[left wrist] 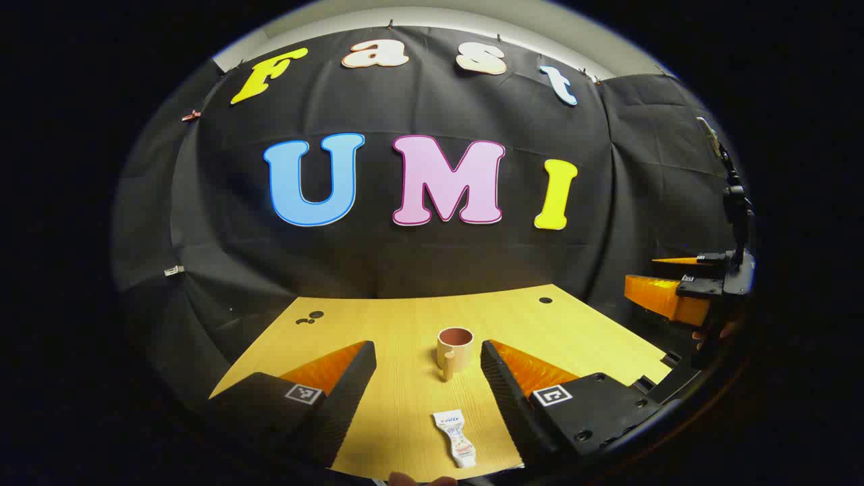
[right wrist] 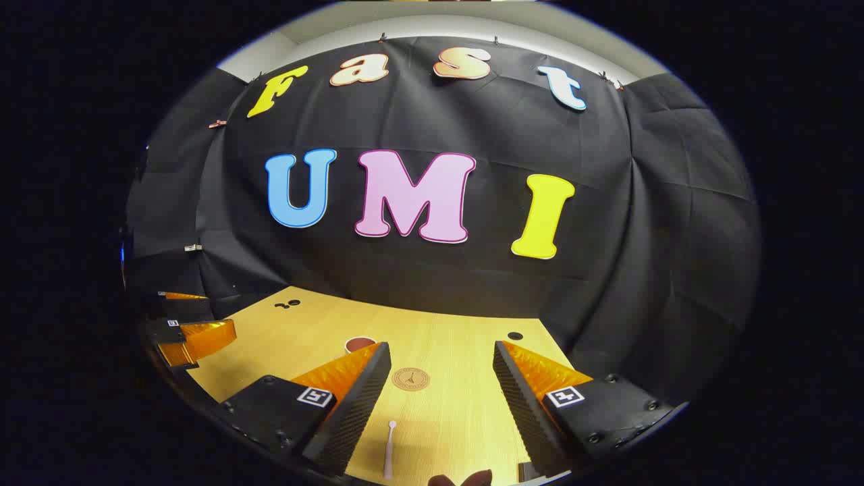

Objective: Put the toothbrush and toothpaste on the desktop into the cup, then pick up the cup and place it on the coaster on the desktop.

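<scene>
In the left gripper view a tan cup (left wrist: 454,349) with a reddish inside stands upright on the wooden desktop, its handle toward me. A white toothpaste tube (left wrist: 457,438) lies flat nearer, between the fingers of my left gripper (left wrist: 426,356), which is open and empty. The right gripper (left wrist: 675,287) hangs off the desk's right edge. In the right gripper view a white toothbrush (right wrist: 389,448) lies near the front edge, and a round tan coaster (right wrist: 410,379) sits farther in. My right gripper (right wrist: 442,354) is open and empty. The cup's rim (right wrist: 359,344) peeks from behind its left finger.
The wooden desktop (left wrist: 398,324) has small dark holes at its far left (left wrist: 310,317) and far right (left wrist: 545,300). Black cloth walls close in the back and both sides. The left gripper (right wrist: 192,331) shows at the left edge of the right gripper view.
</scene>
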### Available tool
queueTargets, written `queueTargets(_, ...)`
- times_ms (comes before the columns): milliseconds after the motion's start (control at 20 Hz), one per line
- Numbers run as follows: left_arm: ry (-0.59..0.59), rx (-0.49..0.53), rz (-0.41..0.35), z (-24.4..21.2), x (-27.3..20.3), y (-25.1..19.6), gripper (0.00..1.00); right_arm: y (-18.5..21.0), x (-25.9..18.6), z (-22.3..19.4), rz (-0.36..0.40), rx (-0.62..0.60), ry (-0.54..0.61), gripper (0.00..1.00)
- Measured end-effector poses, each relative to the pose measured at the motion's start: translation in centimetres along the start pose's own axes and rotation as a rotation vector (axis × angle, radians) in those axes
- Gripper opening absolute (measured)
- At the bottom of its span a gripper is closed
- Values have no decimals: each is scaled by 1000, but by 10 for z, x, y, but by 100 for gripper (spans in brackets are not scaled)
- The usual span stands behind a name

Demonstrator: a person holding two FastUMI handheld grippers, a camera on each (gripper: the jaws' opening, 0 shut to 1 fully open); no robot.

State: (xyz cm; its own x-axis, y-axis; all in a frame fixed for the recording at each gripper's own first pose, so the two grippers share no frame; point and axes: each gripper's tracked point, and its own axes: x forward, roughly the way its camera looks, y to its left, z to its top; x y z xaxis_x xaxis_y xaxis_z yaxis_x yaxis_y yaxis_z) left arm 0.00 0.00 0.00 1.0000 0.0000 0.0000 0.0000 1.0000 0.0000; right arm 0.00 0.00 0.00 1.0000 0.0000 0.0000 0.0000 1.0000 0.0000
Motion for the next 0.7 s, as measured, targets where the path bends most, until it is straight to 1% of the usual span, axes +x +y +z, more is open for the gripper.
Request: queueTargets(700, 26, 11, 0, -5, 7, -8, 97, -4, 6, -4, 6, -5, 11, 98)
